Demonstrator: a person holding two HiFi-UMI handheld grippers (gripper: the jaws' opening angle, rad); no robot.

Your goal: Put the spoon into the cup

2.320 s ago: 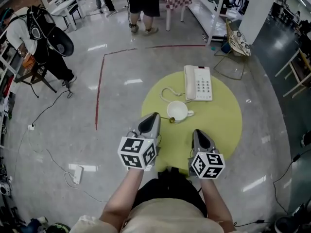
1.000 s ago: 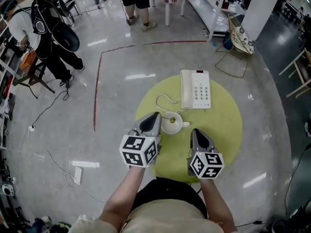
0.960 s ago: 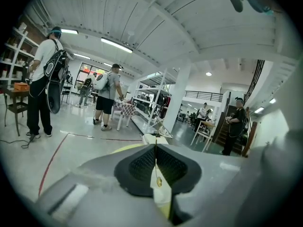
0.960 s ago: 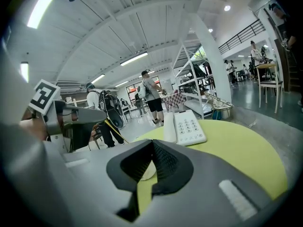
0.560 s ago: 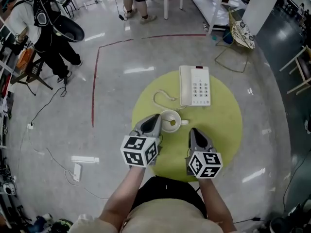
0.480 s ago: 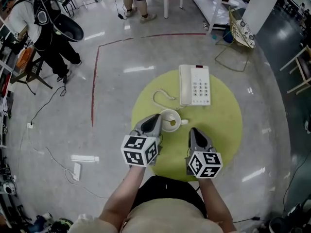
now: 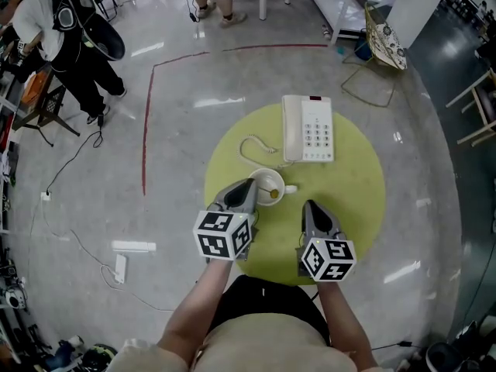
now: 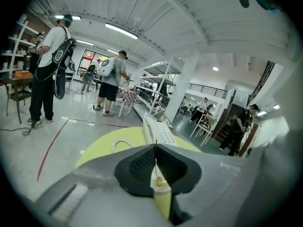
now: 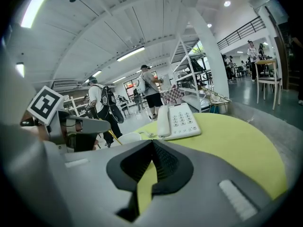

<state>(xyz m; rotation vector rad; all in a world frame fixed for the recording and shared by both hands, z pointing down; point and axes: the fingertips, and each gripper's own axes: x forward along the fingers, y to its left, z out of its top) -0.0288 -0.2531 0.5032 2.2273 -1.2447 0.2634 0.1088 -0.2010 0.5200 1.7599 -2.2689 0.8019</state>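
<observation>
A round, matte yellow-green worktop [image 7: 349, 200] carries a glossy white cup [image 7: 262, 178] left of its centre and a boxy white telephone [image 7: 308, 129] toward the far edge. The left hand-held gripper [image 7: 246, 188] is clamped on a thin gold spoon [image 7: 273, 194]. The spoon's bowl now dips inside the cup, where earlier it hung outside the near rim. The right hand-held gripper [image 7: 310, 205], closed and empty, hovers over the near half.
</observation>
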